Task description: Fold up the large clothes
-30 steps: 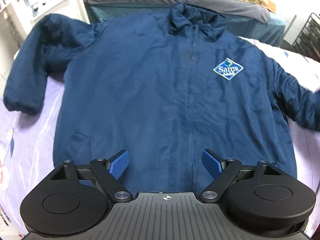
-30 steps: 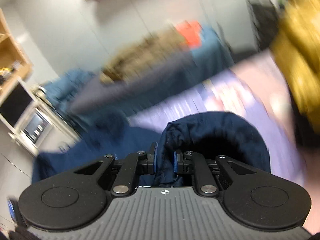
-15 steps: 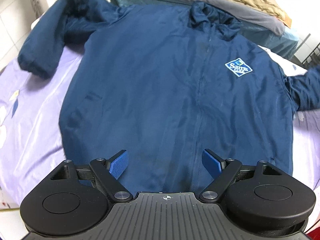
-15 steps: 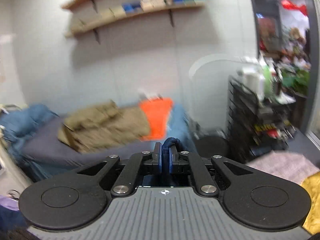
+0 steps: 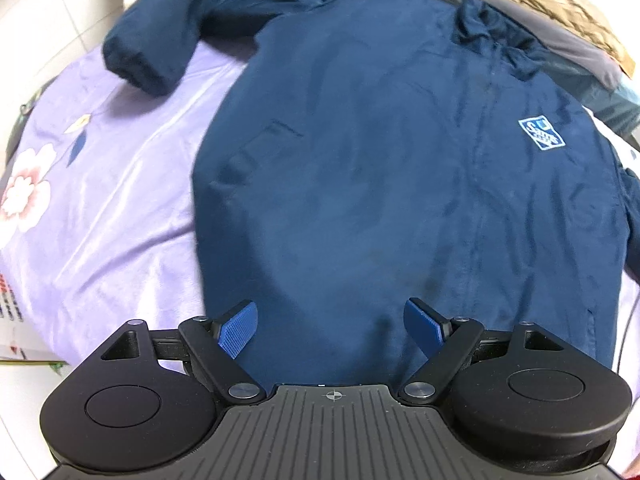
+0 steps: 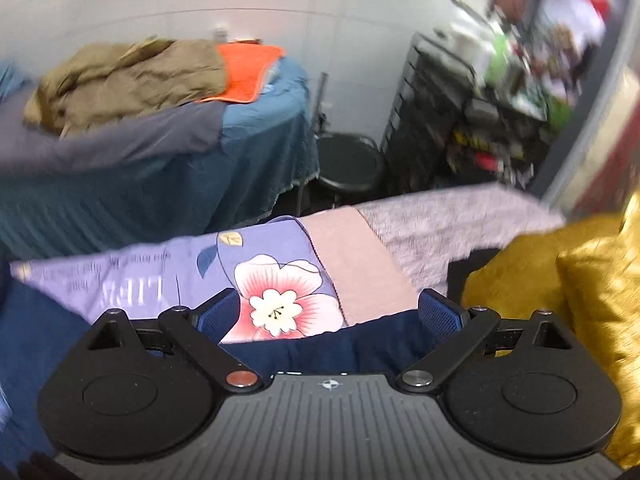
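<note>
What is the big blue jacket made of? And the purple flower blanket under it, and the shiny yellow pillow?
The blue jacket looks like soft, matte, padded fabric, maybe fleece: puffy sleeves, no shine. The purple flower blanket seems a smooth, satiny cloth, because light streaks gleam across it. The yellow pillow looks like glossy, crinkled fabric, perhaps satin or velvet; the blur leaves that open.

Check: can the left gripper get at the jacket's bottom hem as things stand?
Probably yes. The left gripper is open and empty, hovering right over the jacket near its bottom hem. Nothing lies on the fabric between the fingers.
</note>
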Available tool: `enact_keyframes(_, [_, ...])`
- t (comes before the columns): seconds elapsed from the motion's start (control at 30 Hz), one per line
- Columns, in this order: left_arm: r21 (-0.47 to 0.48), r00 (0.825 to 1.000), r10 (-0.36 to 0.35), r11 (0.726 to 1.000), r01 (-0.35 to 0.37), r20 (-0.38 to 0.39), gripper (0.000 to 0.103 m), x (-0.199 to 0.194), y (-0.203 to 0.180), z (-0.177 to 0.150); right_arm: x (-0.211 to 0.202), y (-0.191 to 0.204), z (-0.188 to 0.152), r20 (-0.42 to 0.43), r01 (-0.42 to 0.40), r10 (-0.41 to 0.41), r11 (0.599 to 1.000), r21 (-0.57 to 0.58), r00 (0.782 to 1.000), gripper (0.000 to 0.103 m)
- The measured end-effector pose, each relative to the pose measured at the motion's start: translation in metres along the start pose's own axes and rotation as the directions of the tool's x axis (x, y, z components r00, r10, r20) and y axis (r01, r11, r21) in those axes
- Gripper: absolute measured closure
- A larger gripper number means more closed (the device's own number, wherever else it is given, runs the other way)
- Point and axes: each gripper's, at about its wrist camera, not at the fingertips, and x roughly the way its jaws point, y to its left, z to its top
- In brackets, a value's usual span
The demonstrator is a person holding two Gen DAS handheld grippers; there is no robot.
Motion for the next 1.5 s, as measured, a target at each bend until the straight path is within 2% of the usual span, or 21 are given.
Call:
enact_keyframes(0.03, [0.000,1.000,0.011,1.000,-0.011,0.006,0.000,0.000,0.002,0.000,-0.006,0.005,-0.005,0.014,-0.014,0.014,0.999,-0.029,1.000,0.006])
enact_keyframes(0.1, [0.011,0.999,0.033,0.999,-0.033,0.019,0.000,-0.002,0.005,0.001,-0.028,0.010,-0.010,0.064,-0.094,0.099,0.993,-0.073,0.993,0.002])
enact_keyframes(0.17, [0.030,0.998,0.054,0.998,-0.055,0.039,0.000,-0.006,0.009,0.004,-0.052,0.017,-0.023,0.118,-0.192,0.208,0.973,-0.128,0.971,0.001])
enact_keyframes(0.27, [0.047,0.995,0.086,0.995,-0.089,0.058,0.000,-0.014,0.020,0.005,-0.085,0.026,-0.041,0.136,-0.357,0.387,0.913,-0.199,0.912,0.001])
enact_keyframes(0.37, [0.031,0.993,0.110,0.993,-0.111,0.042,0.000,-0.021,0.036,0.001,-0.104,0.033,-0.058,0.083,-0.516,0.540,0.832,-0.204,0.838,0.001])
enact_keyframes(0.47, [0.003,0.992,0.120,0.993,-0.120,0.038,0.000,-0.031,0.057,-0.011,-0.114,0.036,-0.079,0.022,-0.615,0.628,0.769,-0.176,0.778,0.001])
enact_keyframes(0.53, [-0.003,0.991,0.131,0.991,-0.131,0.019,0.000,-0.032,0.071,-0.020,-0.120,0.032,-0.093,0.027,-0.643,0.652,0.753,-0.143,0.758,0.001])
enact_keyframes(0.57, [-0.003,0.991,0.136,0.991,-0.136,0.009,0.000,-0.031,0.077,-0.025,-0.121,0.031,-0.101,0.024,-0.646,0.654,0.751,-0.135,0.756,0.001])
enact_keyframes(0.6, [-0.003,0.990,0.138,0.990,-0.138,0.000,0.000,-0.029,0.083,-0.029,-0.122,0.030,-0.110,0.015,-0.639,0.647,0.756,-0.142,0.763,0.001])
enact_keyframes(0.67, [-0.004,0.991,0.132,0.991,-0.132,-0.030,0.000,-0.022,0.094,-0.037,-0.126,0.028,-0.125,0.014,-0.590,0.603,0.785,-0.191,0.798,0.001])
enact_keyframes(0.73, [-0.003,0.992,0.112,0.994,-0.113,-0.061,0.000,-0.012,0.102,-0.041,-0.137,0.020,-0.142,0.051,-0.528,0.553,0.817,-0.233,0.832,0.002])
enact_keyframes(0.83, [0.014,0.996,0.054,0.998,-0.053,-0.074,0.000,0.003,0.108,-0.037,-0.164,-0.003,-0.159,0.118,-0.446,0.481,0.863,-0.239,0.869,0.004])
enact_keyframes(0.93, [0.049,0.998,-0.013,0.999,0.017,-0.065,0.000,0.015,0.104,-0.027,-0.198,-0.037,-0.160,0.228,-0.380,0.417,0.905,-0.191,0.880,0.005])
enact_keyframes(1.0, [0.061,0.997,-0.060,0.996,0.063,-0.053,0.000,0.025,0.104,-0.017,-0.219,-0.055,-0.157,0.270,-0.352,0.379,0.925,-0.145,0.885,0.003])
enact_keyframes(1.1, [0.034,0.990,-0.117,0.992,0.120,-0.084,0.000,0.046,0.107,-0.004,-0.236,-0.066,-0.162,0.236,-0.380,0.397,0.918,-0.114,0.887,0.003])
enact_keyframes(1.2, [0.030,0.983,-0.160,0.986,0.163,-0.088,0.000,0.058,0.106,0.007,-0.233,-0.044,-0.189,0.096,-0.415,0.424,0.904,-0.104,0.900,0.003])
enact_keyframes(1.27, [0.042,0.981,-0.172,0.983,0.176,-0.091,0.000,0.061,0.103,0.014,-0.229,-0.017,-0.211,-0.012,-0.448,0.448,0.892,-0.058,0.894,0.003])
enact_keyframes(1.33, [0.040,0.977,-0.194,0.979,0.198,-0.084,0.000,0.063,0.100,0.018,-0.226,0.016,-0.238,-0.106,-0.497,0.489,0.866,-0.061,0.866,0.007])
enact_keyframes(1.43, [0.028,0.968,-0.235,0.971,0.238,-0.085,0.000,0.071,0.096,0.025,-0.229,0.060,-0.274,-0.171,-0.518,0.502,0.853,-0.060,0.847,0.007])
enact_keyframes(1.5, [0.023,0.961,-0.266,0.963,0.269,-0.081,0.000,0.076,0.090,0.028,-0.227,0.080,-0.290,-0.213,-0.543,0.524,0.839,-0.038,0.825,0.007])
